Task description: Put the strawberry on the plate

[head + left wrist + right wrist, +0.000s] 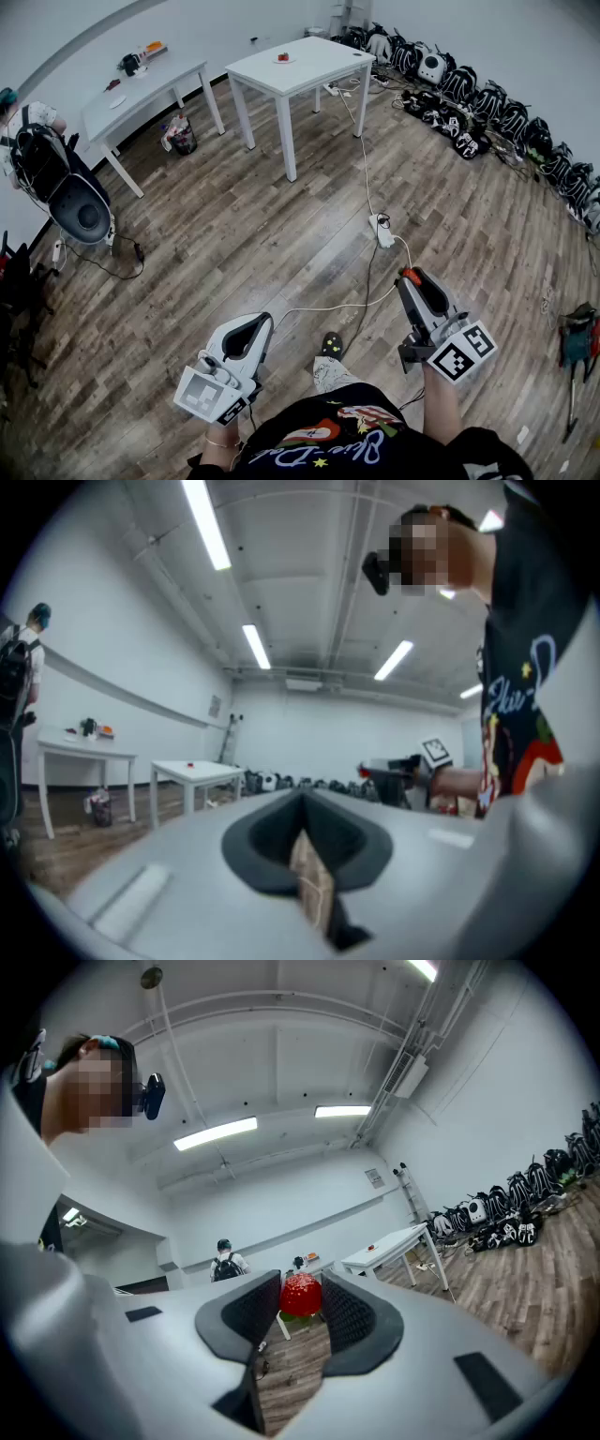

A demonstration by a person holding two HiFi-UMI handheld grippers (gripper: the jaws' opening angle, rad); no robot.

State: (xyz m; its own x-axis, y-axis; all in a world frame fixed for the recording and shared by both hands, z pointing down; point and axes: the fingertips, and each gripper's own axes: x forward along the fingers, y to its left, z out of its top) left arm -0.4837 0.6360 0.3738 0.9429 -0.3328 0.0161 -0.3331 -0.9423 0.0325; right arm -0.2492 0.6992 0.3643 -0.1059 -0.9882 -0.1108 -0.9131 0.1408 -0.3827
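Strawberry held at the tips of the right gripper [411,279], above the wood floor [234,234].

The strawberry [300,1294] was seen pinched between the two dark pads, both pressed against its sides, with the jaws set wide around it. In the right gripper view its red body was uppermost and its green leafy end pointed down, so its long axis ran roughly upright, crosswise to the closing direction. The left gripper [261,322] was held low beside the person, jaws drawn together with nothing between them. A white table [323,66] stood well apart, across the room; a small red item [283,57] was noted on it, too small to identify.
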